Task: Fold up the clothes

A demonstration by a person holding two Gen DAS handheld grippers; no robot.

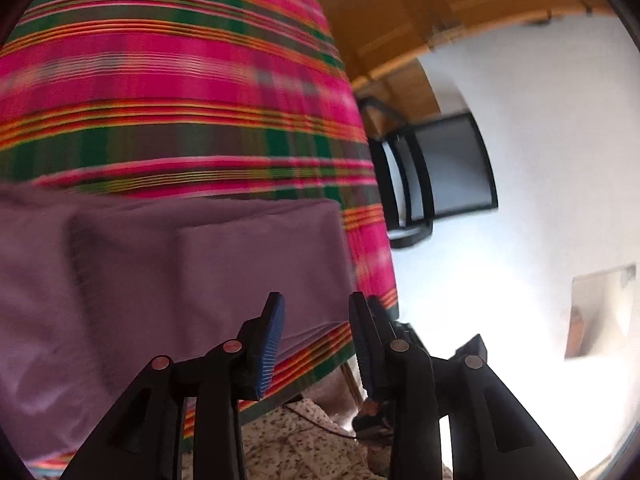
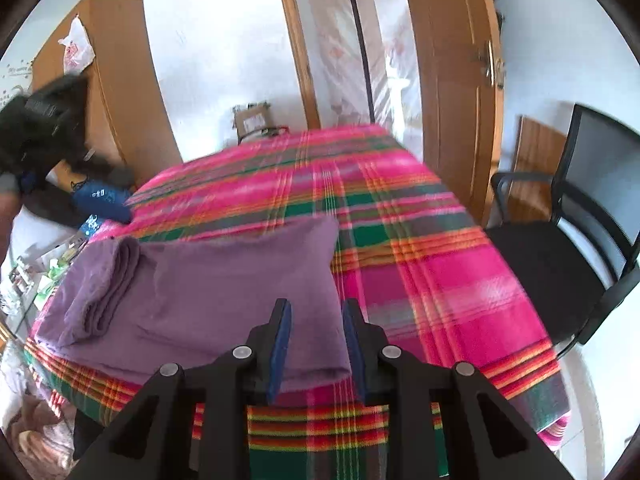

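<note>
A purple garment [image 2: 224,288] lies folded flat on a table under a pink, green and orange plaid cloth [image 2: 420,240]. One part of the garment is doubled over in a thick fold at its left end [image 2: 100,296]. My right gripper [image 2: 316,306] is open just above the garment's near right corner, with its pads clear of the fabric. In the blurred left wrist view, my left gripper [image 1: 316,304] is open above the near edge of the purple garment [image 1: 180,264], gripping nothing.
A black mesh chair [image 2: 560,240] stands at the table's right side and also appears in the left wrist view [image 1: 440,168]. A wooden door [image 2: 452,80] and a wardrobe [image 2: 120,80] stand behind. A dark blurred shape [image 2: 44,132] hangs at the far left, above clutter.
</note>
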